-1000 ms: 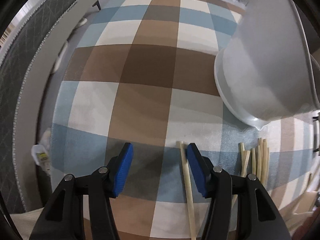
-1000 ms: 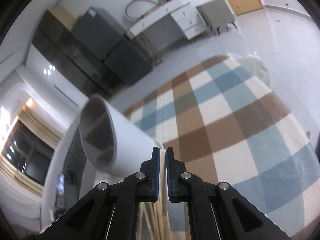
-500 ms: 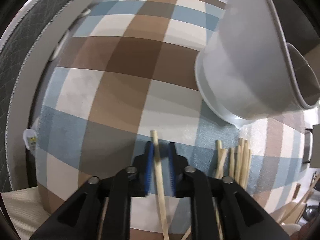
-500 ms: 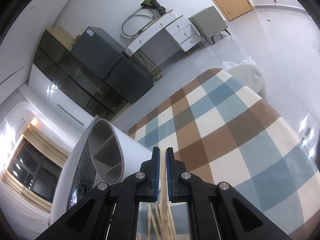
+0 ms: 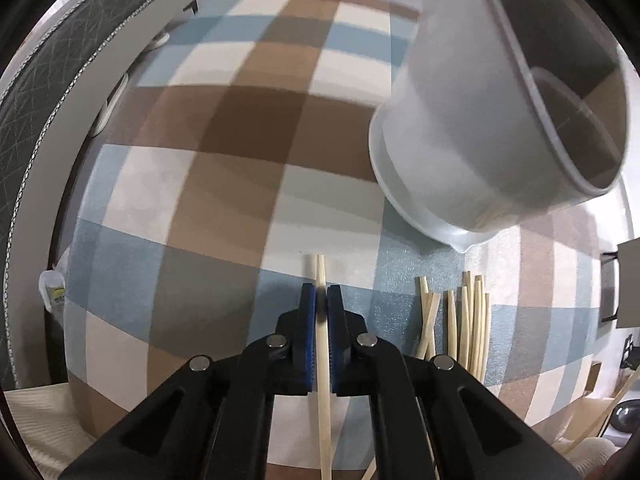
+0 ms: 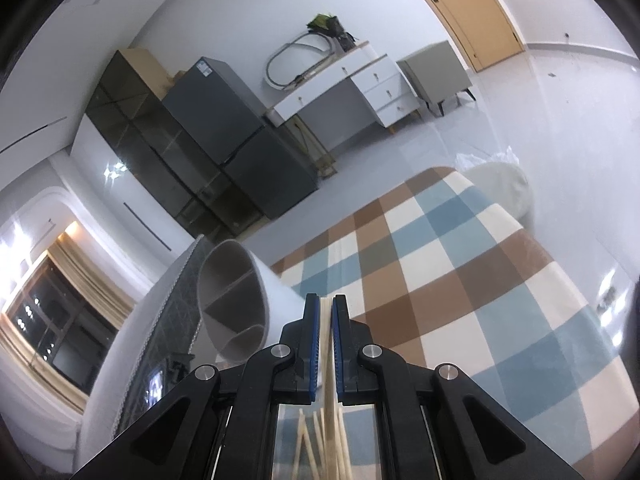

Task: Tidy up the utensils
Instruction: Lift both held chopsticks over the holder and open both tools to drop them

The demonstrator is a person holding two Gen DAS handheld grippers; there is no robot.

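Two hand-held grippers are what I am steering, and both are pressed nearly together. My left hand-held gripper [image 5: 321, 294] points steeply down at the checked rug [image 5: 224, 152] and pinches a pale chopstick [image 5: 322, 344] between its blue pads; the stick's tip pokes out just past them. Just to its right a loose bundle of chopsticks [image 5: 464, 320] lies on the rug. Beyond that, a white utensil holder [image 5: 480, 128] with inner dividers is tilted, its open mouth turned to the right. My right hand-held gripper [image 6: 326, 304] points more level, its pads clamped on another chopstick [image 6: 329, 376] that runs back between the jaws. Around the rug I see grey floor, a dark cabinet [image 6: 224, 148], a white dresser [image 6: 360, 80] and a wooden door [image 6: 468, 8].
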